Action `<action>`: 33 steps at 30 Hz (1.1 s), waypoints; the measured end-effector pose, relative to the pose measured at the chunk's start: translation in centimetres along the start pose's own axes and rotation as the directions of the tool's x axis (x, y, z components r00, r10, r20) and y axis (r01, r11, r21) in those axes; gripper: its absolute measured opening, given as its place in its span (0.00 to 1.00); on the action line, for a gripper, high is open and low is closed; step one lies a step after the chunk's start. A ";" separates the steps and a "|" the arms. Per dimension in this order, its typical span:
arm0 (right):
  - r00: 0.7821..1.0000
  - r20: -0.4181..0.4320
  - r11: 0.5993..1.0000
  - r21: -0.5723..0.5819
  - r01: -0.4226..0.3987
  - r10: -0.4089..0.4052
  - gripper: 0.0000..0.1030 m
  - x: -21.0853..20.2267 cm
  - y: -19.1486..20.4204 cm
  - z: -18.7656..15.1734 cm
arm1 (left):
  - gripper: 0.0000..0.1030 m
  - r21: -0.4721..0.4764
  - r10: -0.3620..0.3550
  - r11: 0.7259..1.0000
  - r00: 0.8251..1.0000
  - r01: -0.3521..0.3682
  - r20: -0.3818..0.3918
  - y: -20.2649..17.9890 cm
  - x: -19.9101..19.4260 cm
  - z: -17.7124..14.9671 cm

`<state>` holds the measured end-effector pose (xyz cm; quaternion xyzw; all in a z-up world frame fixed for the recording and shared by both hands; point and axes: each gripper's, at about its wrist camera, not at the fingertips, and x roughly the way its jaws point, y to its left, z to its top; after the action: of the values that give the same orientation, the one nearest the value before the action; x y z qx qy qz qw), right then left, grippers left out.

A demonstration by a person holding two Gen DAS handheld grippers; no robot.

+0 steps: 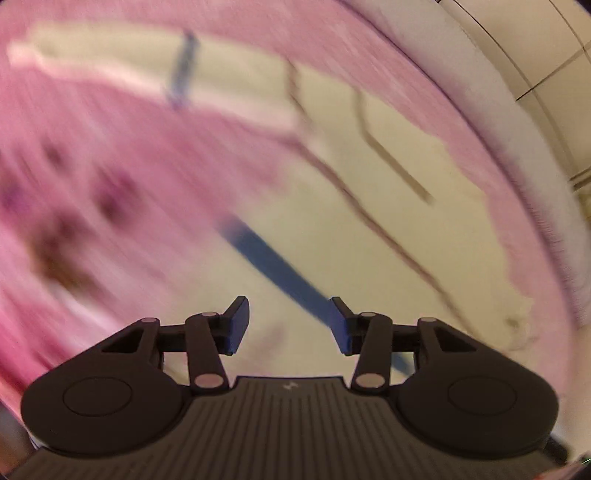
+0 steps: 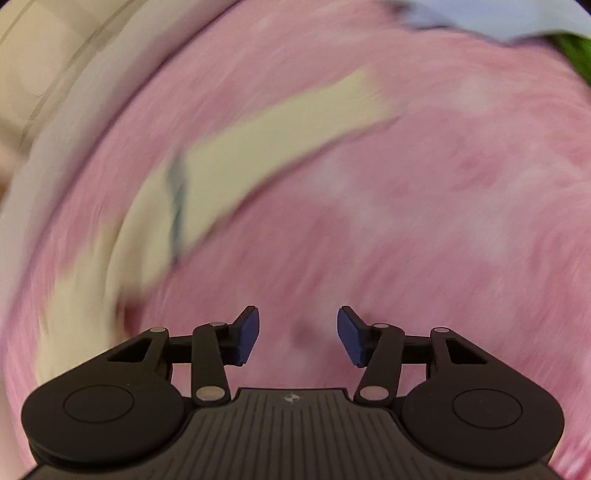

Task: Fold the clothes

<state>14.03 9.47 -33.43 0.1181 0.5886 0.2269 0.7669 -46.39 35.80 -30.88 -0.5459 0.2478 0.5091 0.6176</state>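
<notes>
Both views are smeared by motion. A cream garment with a blue stripe and dark seam lines lies spread on a pink bedcover. My left gripper hangs over the cream cloth, its blue pads apart with nothing between them. In the right wrist view the same cream garment lies at the upper left on the pink bedcover. My right gripper is over bare pink cover, jaws apart and holding nothing.
A white mattress edge runs along the right of the left wrist view, with tiled floor beyond. Pale blue cloth and something green lie at the top right of the right wrist view.
</notes>
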 end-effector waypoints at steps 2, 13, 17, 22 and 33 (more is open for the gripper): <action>0.997 0.065 0.993 0.112 -0.044 0.037 0.53 0.1 -2.9 4.0 | 0.40 -0.040 -0.055 0.998 0.998 0.054 -0.024 -2.7 1.1 -2.6; 0.991 0.091 0.965 0.236 -0.118 0.099 0.10 6.0 -6.0 12.0 | 0.42 -0.053 -0.001 0.999 1.000 -0.001 -0.029 -6.5 0.0 -5.3; 0.978 0.172 0.975 0.167 -0.146 0.117 0.10 0.7 -6.2 10.9 | 0.42 -0.042 0.002 0.999 1.000 -0.002 -0.008 -6.4 -1.4 -5.0; 0.968 0.251 0.987 0.148 -0.058 0.019 0.10 -4.9 -8.2 8.3 | 0.42 -0.032 -0.008 0.999 1.000 0.008 -0.025 -4.9 -1.8 -5.0; 0.948 0.197 0.962 0.161 0.221 -0.250 0.38 -0.6 -10.4 5.3 | 0.44 0.002 0.009 1.000 0.998 -0.009 -0.062 3.9 -4.1 -3.1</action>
<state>21.13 0.62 -36.09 0.1232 0.5262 0.0784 0.8377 -50.62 31.01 -29.83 -0.5598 0.2697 0.4947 0.6076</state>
